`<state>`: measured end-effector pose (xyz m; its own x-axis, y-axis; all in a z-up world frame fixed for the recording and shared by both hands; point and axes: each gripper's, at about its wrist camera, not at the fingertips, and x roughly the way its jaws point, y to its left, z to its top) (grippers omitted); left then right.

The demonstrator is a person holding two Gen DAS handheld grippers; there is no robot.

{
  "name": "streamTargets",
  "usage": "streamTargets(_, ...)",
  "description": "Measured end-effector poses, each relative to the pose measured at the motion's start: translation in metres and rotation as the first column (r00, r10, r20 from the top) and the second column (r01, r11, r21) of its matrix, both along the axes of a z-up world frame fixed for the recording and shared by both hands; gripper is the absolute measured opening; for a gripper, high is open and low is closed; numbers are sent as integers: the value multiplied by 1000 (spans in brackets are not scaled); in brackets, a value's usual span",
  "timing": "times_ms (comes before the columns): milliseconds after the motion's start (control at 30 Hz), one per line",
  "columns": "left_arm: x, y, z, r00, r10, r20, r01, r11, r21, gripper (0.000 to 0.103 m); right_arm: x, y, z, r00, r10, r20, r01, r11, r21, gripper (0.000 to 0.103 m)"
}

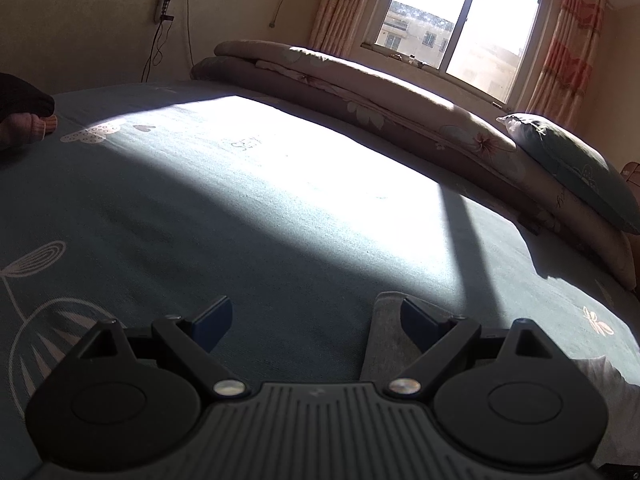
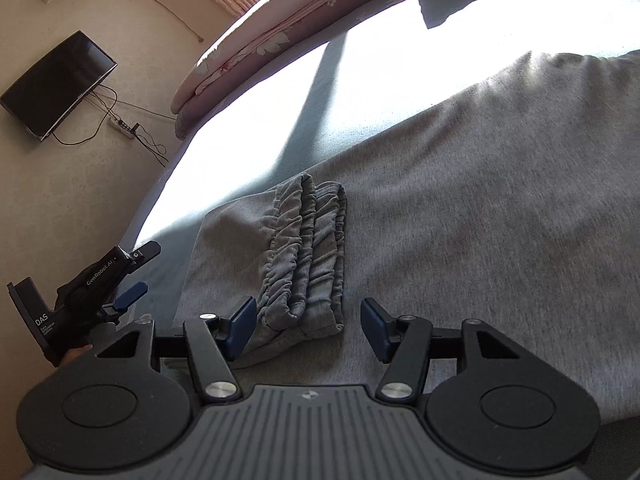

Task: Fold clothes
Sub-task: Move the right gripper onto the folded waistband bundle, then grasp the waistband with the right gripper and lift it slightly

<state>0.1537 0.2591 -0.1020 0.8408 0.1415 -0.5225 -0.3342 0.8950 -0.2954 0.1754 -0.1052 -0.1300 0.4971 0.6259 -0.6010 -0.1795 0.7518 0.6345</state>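
Grey sweatpants [image 2: 460, 208] lie on the bed [image 1: 200, 208], their ruched elastic waistband [image 2: 308, 252] folded over. The right tool [image 2: 308, 330] is released around the waistband's end; the left tool [image 1: 316, 320], marked "GenRobot.AI" and "DAS", gapes with nothing in it.

Harsh window [image 1: 460, 20] glare, deep shadows

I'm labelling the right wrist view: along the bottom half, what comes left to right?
Other black claw → folded grey trouser leg → ruffled grey elastic waistband → flat grey knit garment.
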Motion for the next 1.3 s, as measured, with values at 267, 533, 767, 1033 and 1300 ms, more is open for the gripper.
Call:
streamTargets(267, -1, 4, 0, 1000, 4, -2, -4, 1000, -12, 92, 18, 10, -16, 1000, 9, -1, -9, 999, 49, 64)
streamTargets(533, 1, 4, 2, 998, -14, -65, 23, 989, 143, 92, 7, 29, 5, 997, 61, 57, -53, 991, -123, 43)
streamTargets(767, -4, 19, 5, 976, -195, 100, 214, 949, -232, 95, -11, 44, 43, 946, 150, 286, -76, 965, -253, 50)
streamTargets(1033, 16, 5, -12, 925, -346, 156, 379, 816, -436, 98, -7, 103, 13, 882, 372, 289, -250, 890, -381, 53)
streamTargets(1300, 26, 8, -31, 936, -345, 69, 329, 793, -512, 99, 1, 95, 35, 873, 367, 321, -259, 907, -332, 55)
